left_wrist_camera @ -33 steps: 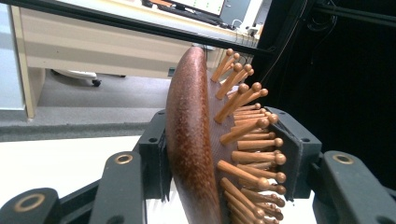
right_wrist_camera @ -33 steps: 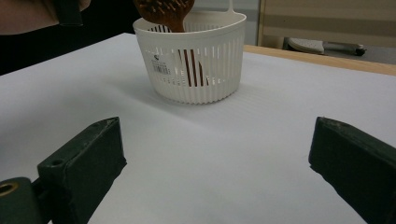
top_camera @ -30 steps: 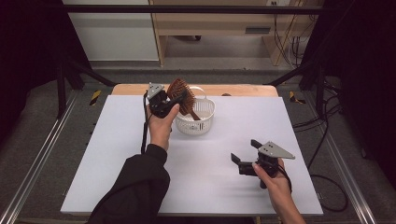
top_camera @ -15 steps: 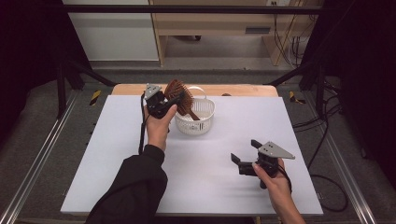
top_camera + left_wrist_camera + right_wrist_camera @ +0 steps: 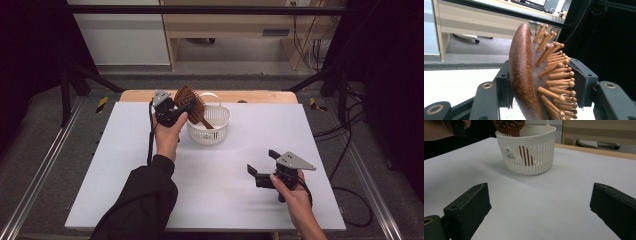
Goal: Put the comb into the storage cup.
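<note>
At the upper middle of the high view, the left gripper (image 5: 176, 111) pinches the oval head of a reddish-brown wooden paddle hairbrush with round-tipped wooden pins (image 5: 191, 103), one jaw on the smooth back and the other against the pin side. The brush stands tilted, its handle reaching down into a small white slotted plastic basket with a loop handle (image 5: 214, 131) that sits near the far edge of the white counter (image 5: 125, 165). In the left gripper view the brush (image 5: 524, 75) rises between the two black jaws. At the lower right of the high view, the right gripper (image 5: 264, 165) hovers well apart from the basket, its jaws spread wide with nothing between them; its own view faces the basket (image 5: 529, 152) across bare counter.
</note>
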`<action>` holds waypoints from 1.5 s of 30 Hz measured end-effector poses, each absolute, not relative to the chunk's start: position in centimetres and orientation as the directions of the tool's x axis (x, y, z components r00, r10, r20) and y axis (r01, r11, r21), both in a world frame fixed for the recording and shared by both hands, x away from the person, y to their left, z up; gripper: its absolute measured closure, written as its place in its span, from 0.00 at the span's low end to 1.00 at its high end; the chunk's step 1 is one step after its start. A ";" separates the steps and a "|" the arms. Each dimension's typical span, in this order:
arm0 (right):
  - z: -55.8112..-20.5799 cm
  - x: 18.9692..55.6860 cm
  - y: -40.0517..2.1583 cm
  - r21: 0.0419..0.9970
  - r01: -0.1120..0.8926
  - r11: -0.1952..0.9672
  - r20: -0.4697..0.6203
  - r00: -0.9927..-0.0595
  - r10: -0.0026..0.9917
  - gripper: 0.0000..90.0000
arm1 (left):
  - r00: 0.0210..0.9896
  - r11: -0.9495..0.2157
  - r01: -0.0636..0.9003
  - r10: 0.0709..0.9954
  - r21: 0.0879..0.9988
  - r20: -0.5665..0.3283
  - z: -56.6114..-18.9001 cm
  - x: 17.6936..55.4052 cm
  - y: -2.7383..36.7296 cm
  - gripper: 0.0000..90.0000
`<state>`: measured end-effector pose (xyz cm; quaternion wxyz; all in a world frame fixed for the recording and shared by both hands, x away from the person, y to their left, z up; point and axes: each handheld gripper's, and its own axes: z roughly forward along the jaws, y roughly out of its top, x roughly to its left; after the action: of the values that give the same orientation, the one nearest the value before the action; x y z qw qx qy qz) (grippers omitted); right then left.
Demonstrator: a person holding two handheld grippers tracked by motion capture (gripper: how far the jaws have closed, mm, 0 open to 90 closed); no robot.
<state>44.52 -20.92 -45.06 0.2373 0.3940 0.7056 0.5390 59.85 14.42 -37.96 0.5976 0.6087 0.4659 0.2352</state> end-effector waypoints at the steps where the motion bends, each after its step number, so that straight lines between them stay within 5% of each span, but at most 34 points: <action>1: -45.1 44.5 -20.9 0.948 0.300 0.110 0.088 -0.578 0.811 0.04 | 0.455 0.148 0.285 0.848 0.947 -0.270 -38.0 59.9 14.4 0.49; 45: -45.1 44.5 -20.8 0.947 0.299 0.114 0.087 -0.583 0.808 0.04 | 0.425 0.180 0.307 0.853 0.934 -0.304 -38.9 60.1 16.0 0.46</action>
<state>44.53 -20.76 -45.10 0.2358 0.3909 0.7079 0.5389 60.14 16.03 -38.94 0.5956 0.5980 0.4850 0.2290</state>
